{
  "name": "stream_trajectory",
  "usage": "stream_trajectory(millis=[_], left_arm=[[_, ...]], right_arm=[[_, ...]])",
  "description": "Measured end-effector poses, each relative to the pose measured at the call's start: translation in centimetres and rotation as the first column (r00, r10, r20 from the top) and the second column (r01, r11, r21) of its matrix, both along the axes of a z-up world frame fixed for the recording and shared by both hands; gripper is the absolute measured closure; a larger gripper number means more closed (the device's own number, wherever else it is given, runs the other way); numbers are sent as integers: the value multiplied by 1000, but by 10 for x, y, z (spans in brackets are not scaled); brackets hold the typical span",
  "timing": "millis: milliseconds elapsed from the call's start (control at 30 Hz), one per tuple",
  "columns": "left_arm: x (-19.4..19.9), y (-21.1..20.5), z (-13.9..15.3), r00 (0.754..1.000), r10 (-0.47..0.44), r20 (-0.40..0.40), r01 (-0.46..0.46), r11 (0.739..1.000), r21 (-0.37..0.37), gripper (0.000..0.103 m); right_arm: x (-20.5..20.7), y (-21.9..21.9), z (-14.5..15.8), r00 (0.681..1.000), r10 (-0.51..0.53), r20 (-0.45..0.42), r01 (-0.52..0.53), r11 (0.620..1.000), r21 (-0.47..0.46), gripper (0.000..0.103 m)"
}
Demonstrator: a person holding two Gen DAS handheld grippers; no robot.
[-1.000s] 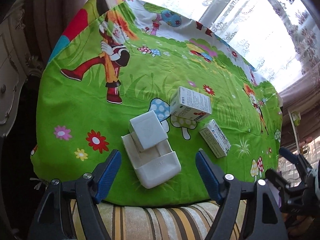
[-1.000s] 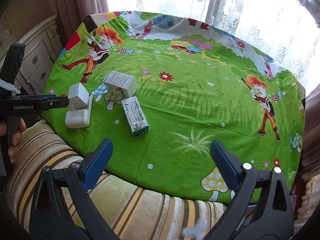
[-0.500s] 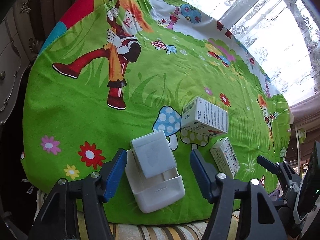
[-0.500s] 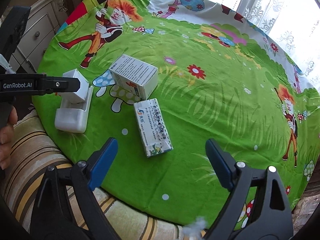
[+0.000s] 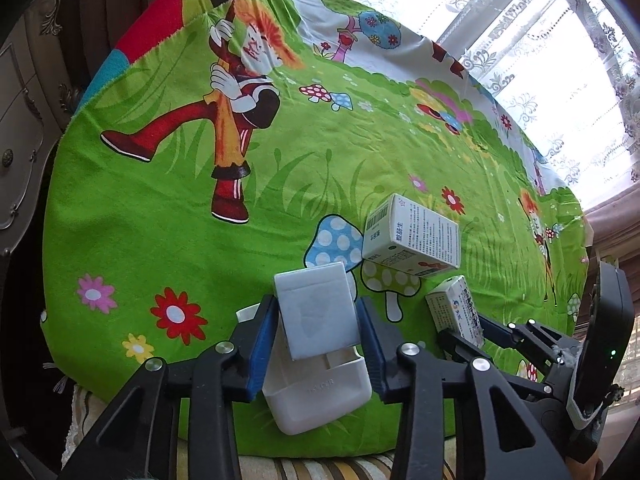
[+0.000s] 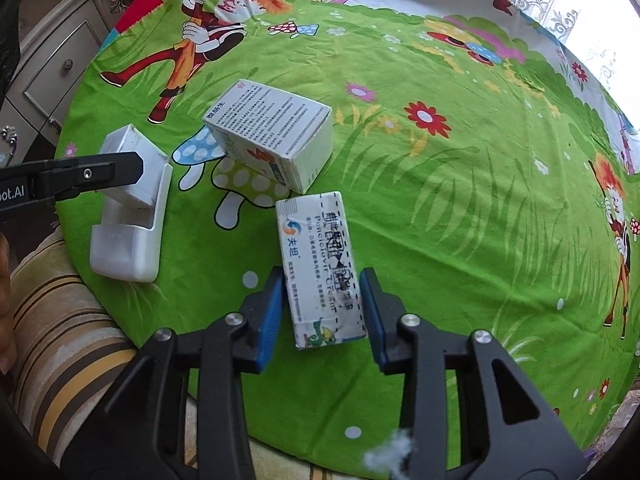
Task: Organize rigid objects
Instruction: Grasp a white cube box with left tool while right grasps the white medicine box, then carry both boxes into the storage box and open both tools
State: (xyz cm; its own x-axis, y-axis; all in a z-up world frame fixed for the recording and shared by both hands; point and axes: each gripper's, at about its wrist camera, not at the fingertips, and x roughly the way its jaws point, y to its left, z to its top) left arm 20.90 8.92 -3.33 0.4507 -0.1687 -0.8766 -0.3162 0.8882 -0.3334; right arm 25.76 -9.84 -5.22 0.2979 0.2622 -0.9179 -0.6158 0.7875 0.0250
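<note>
A white block stands in a white holder at the near edge of the green cartoon tablecloth. My left gripper is closing, its blue pads against the block's two sides. A slim printed carton lies flat on the cloth, and my right gripper is closing on its near half, pads at both long sides. A larger white carton lies just beyond it. In the right wrist view, a left finger crosses the white block.
A striped cushion runs under the cloth's near edge. A cream dresser stands to the left, and a lace curtain hangs behind the table. A person's hand shows at the left edge.
Both grippers came down and forward over their objects, and both sets of jaws narrowed. The left pads now flank the white block; the right pads now flank the slim carton.
</note>
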Motion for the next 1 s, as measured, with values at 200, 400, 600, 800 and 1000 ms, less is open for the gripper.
stream_trajectory(millis=[200,400,600,800,1000], left_arm=[[-6,-9,14,999,-10,45,10,1000,14,62],[-12,-26,27,996,-39,77,38,999,13,63],[-15,-53,36,991,-82,103,82,997,2,63],[-20,-78,42,986,-120,111,122,993,-8,63],[-24,-106,49,979,-163,126,166,986,-21,63]], right_arm=[[-7,-8,10,999,-30,29,30,999,17,66],[-16,-30,26,993,-97,62,94,995,43,66],[-29,-52,45,984,-150,96,143,987,80,66],[-44,-76,62,970,-202,137,188,976,109,66],[-58,-102,74,955,-252,154,231,963,143,66]])
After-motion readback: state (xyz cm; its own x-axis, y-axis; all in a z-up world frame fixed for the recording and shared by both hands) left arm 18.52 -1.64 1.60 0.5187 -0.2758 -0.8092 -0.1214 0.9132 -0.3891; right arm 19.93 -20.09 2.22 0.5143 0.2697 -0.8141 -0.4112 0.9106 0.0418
